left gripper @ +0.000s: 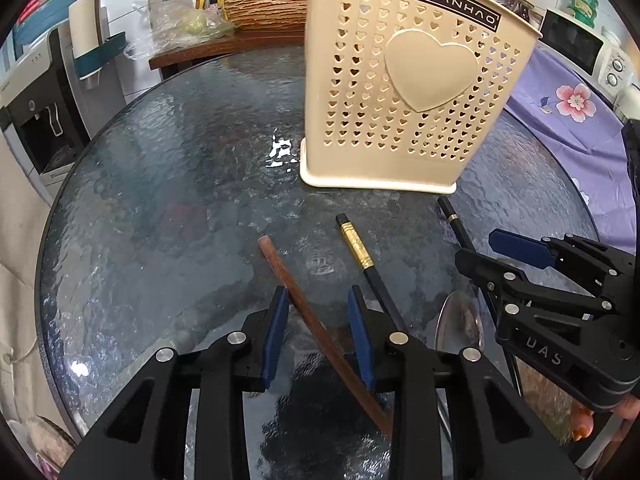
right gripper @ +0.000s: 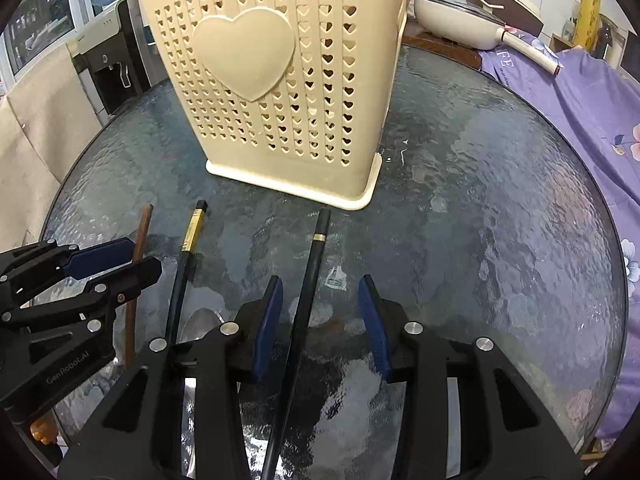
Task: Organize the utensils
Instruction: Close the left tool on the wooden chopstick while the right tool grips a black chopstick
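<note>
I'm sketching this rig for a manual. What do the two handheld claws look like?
Both match: the left claw and right claw are matte black angular linkages with silver round rivets and flat dark-blue finger pads. White lettering marks their bodies: "GenRobot.AI" on the left, "DAS" on the right.

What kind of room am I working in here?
Most likely a home kitchen or dining corner. A glass table holds a utensil holder and chopsticks; behind it stand a water dispenser, a microwave and a pan.
</note>
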The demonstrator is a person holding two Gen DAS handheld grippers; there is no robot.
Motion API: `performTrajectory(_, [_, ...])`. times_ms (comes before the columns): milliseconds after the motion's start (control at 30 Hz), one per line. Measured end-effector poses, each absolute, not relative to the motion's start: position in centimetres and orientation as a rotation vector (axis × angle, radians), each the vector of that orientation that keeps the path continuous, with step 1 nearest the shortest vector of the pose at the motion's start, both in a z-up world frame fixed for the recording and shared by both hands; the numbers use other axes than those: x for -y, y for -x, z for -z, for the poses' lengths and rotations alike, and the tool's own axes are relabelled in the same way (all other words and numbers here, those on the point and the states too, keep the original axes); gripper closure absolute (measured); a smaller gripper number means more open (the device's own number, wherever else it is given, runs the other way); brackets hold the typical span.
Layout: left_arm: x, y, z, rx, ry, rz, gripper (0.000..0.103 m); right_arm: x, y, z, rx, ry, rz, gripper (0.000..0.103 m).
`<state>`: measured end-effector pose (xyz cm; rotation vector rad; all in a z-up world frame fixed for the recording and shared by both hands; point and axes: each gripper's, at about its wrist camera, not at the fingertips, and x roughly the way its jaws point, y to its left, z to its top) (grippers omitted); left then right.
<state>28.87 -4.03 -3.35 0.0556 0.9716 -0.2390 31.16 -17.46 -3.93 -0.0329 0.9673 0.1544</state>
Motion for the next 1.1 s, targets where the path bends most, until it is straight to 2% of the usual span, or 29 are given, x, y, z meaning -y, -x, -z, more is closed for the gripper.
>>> performTrajectory(267, [4.5,-29.4,3.4,-0.968,-0.071,0.236,0.076,17.1,-31.6,3.9,-0.979,0.049,-0.139,0.068])
performTrajectory(333, [4.5,-29.4,3.5,-0.963,-0.078,0.228,0.079,17.1,-31.7,3.8,-0.975,0.045,-0.137,0.070])
performTrajectory(567, [4.7,-29.3,3.5,-0.963,-0.087,0.221,0.083,16.6,-31.8,3.9,-0.967,0.050,-0.126,0.082])
performTrajectory(700, [5.0,-29.1,3.6,-0.960,-0.105,0.208,0.083,16.1,-31.8,3.9,-0.972,0.061,-0.120,0.092])
performTrajectory(900, [5.8,-28.8,3.6,-0.962,-0.123,0.204,0.083,15.5,-31.5,3.9,-0.967,0.067,-0.100,0.095])
performTrajectory(1100, [5.7,-28.4,3.6,-0.955,-0.113,0.196,0.093,15.7,-31.6,3.9,-0.970,0.057,-0.106,0.095])
